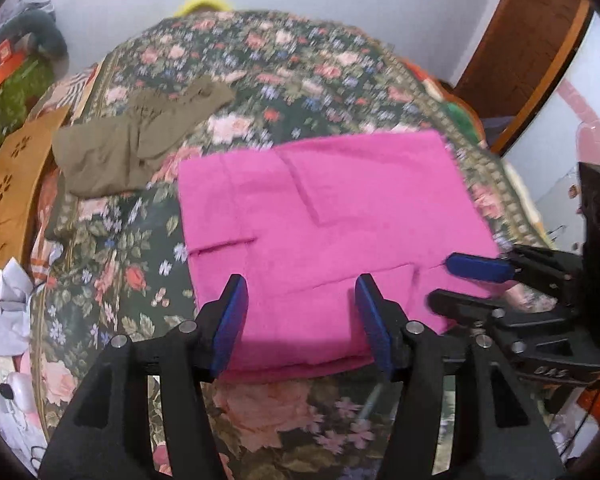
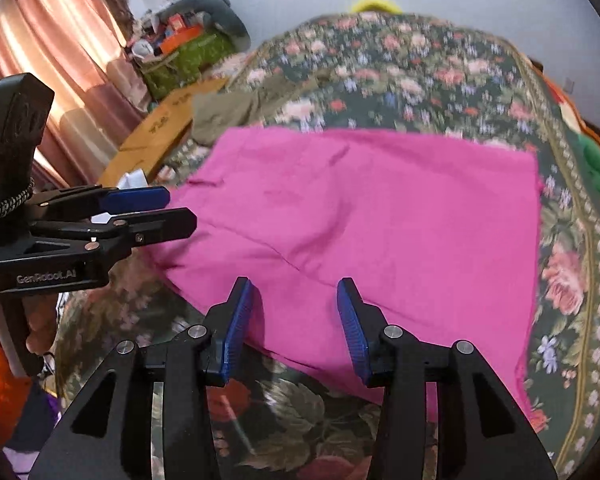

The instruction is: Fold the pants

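Bright pink pants (image 1: 324, 216) lie folded flat into a rectangle on a floral bedspread (image 1: 284, 64); they also show in the right wrist view (image 2: 380, 216). My left gripper (image 1: 300, 292) is open and empty, hovering over the near edge of the pants. My right gripper (image 2: 296, 300) is open and empty above the near edge too. The right gripper shows at the right of the left wrist view (image 1: 456, 280), over the pants' right corner. The left gripper shows at the left of the right wrist view (image 2: 176, 210), over their left corner.
An olive-brown garment (image 1: 136, 132) lies crumpled on the bedspread beyond the pants to the left. A brown cardboard box (image 1: 12, 196) and piles of clutter (image 1: 16, 72) stand left of the bed. A wooden door frame (image 1: 528, 48) is at right. Pink curtains (image 2: 52, 64) hang left.
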Tool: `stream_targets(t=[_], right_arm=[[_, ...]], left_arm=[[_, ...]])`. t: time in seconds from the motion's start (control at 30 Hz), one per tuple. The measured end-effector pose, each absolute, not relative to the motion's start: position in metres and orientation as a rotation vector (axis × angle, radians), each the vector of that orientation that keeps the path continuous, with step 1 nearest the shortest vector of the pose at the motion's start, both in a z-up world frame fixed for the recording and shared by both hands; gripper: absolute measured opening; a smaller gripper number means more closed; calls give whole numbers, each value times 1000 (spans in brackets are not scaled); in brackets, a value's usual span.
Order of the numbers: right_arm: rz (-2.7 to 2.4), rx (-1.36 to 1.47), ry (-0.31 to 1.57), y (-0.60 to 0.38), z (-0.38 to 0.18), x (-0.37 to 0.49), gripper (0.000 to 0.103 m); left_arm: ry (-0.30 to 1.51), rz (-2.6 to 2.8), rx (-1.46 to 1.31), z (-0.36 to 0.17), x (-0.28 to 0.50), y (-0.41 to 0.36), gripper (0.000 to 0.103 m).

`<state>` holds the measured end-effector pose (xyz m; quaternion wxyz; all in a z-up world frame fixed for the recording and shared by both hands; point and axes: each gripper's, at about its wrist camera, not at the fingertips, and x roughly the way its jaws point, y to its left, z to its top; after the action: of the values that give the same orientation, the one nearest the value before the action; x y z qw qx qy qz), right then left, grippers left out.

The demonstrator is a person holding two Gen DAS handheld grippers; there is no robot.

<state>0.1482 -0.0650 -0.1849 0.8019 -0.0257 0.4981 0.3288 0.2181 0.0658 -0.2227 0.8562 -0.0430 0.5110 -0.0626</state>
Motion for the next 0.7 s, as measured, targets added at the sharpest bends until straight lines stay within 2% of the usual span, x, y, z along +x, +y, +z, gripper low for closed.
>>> stream_targets(t=[0.1,0.43,0.5,0.7], right_arm=[[696,-28,1075,-76,-188,147,48],[605,20,1089,-122,-190,145,51],[579,31,1093,-134,-192,144,51],[523,47,1099,-160,-195,139,51]], left_arm=[[1090,-125,-73,-237,214,68,57],[1046,-101,-32,-232,194,73,59],[1043,-53,-15,-233,190,77,67],[1061,-64,-133,-242,177,99,74]])
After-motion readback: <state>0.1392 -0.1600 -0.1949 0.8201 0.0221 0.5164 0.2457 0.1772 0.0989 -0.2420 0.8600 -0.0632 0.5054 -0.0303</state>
